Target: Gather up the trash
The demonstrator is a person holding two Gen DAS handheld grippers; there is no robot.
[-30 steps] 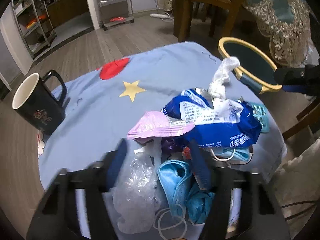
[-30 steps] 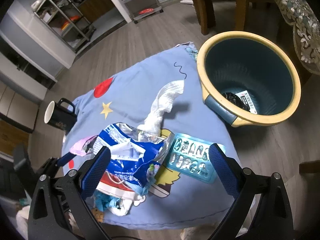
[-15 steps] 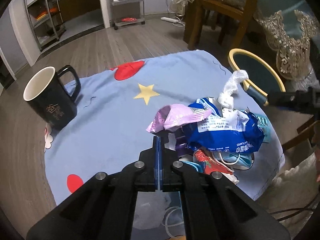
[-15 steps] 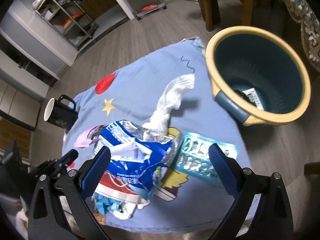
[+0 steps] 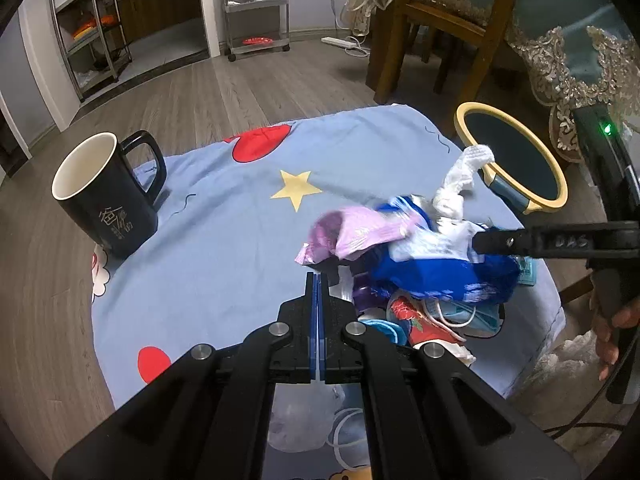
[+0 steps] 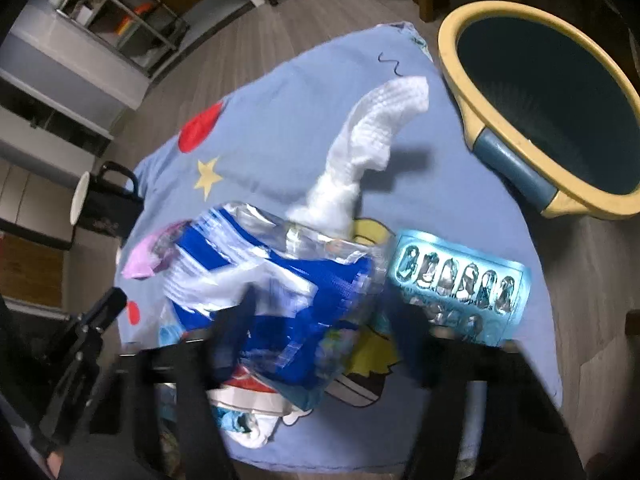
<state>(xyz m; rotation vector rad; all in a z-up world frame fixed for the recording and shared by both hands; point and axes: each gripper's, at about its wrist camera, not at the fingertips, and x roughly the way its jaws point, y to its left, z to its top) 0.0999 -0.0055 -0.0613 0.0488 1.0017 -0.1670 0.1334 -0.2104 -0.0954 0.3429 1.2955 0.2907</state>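
Left wrist view: left gripper pressed fully together at 6 o'clock; a clear plastic bag shows beneath its frame, but whether anything is pinched I cannot tell. Trash heap sits at 3 to 4 o'clock on the blue cartoon cloth: pink wrapper, blue snack bag, twisted white tissue, face masks under them. Black mug at 9 o'clock, well apart. Yellow-rimmed bin at 2 o'clock, just off the cloth edge. Right gripper's finger reaches in from 3 o'clock onto the blue bag. A second ago these jaws straddled the plastic and a mask, half spread; now they are shut and the pile looks farther off. Right wrist view: right gripper, blurred, has just been closing, with the blue snack bag between its fingers; firm pad contact I cannot confirm. Teal blister pack at 4 o'clock beside it, bin at 1 to 2 o'clock. Earlier the jaws stood wide and higher, framing bag and blister pack alike. Judgement: finish the squeeze on the crinkled foil only, not the tissue, then lift clear before swinging toward the bin
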